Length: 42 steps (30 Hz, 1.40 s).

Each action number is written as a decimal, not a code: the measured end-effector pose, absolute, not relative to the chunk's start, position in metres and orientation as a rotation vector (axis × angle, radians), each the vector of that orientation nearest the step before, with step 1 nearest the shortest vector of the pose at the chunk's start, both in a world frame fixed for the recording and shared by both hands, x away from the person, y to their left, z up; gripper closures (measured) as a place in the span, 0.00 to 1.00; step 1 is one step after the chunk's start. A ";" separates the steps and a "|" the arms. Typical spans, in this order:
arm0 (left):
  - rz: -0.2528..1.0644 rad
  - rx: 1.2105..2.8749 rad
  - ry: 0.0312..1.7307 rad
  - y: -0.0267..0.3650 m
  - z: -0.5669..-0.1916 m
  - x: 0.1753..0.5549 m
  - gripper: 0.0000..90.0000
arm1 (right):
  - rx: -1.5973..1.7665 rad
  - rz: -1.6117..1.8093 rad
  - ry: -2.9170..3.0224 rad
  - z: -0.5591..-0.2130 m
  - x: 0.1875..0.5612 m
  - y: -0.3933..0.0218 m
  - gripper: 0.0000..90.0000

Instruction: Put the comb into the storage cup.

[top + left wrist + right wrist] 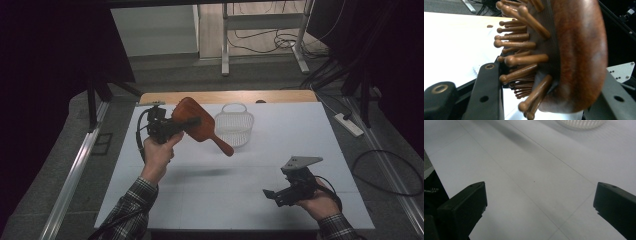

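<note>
A reddish-brown wooden hairbrush [188, 109] hangs in the air above the back left of the white table [225, 195], its handle slanting down to the right toward a white mesh basket [234, 128]. My left gripper [196, 121] is shut on the brush's head. In the left gripper view the brush [576, 55] sits between the black jaws with its wooden pins pointing left. My right gripper [272, 195] is low over the front right of the table, open, nothing between its jaws [541, 187]. The basket's rim [581, 123] shows at the top of that view.
A wooden strip [225, 96] edges the table's far side. A white power strip [349, 124] and cables lie on the floor at the right. An aluminium rail [75, 170] runs along the left. A metal frame [225, 45] stands behind the table.
</note>
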<state>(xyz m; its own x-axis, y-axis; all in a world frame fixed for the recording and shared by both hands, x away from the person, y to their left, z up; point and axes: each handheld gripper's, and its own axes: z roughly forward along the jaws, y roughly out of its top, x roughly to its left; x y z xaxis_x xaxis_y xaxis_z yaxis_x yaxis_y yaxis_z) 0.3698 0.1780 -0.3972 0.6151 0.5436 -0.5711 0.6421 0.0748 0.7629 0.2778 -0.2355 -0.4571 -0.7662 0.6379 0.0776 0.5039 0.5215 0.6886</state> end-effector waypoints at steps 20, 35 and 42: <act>-0.070 1.560 1.036 0.182 -0.378 0.389 0.59 | 1.067 1.037 2.513 -0.457 0.261 -0.263 0.00; -0.053 1.531 1.056 0.185 -0.370 0.403 0.59 | 1.168 0.949 2.481 -0.458 0.247 -0.285 0.00; -0.049 1.523 1.070 0.187 -0.371 0.408 0.59 | 1.200 0.932 2.458 -0.457 0.242 -0.291 0.00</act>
<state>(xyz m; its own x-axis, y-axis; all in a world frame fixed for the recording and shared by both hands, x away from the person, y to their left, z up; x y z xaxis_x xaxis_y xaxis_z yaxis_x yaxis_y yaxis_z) 0.4081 0.1867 -0.3715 0.5742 0.5795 -0.5783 0.6301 0.1383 0.7641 0.2417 -0.2909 -0.4573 -0.6290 0.7757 0.0513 0.6147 0.4559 0.6437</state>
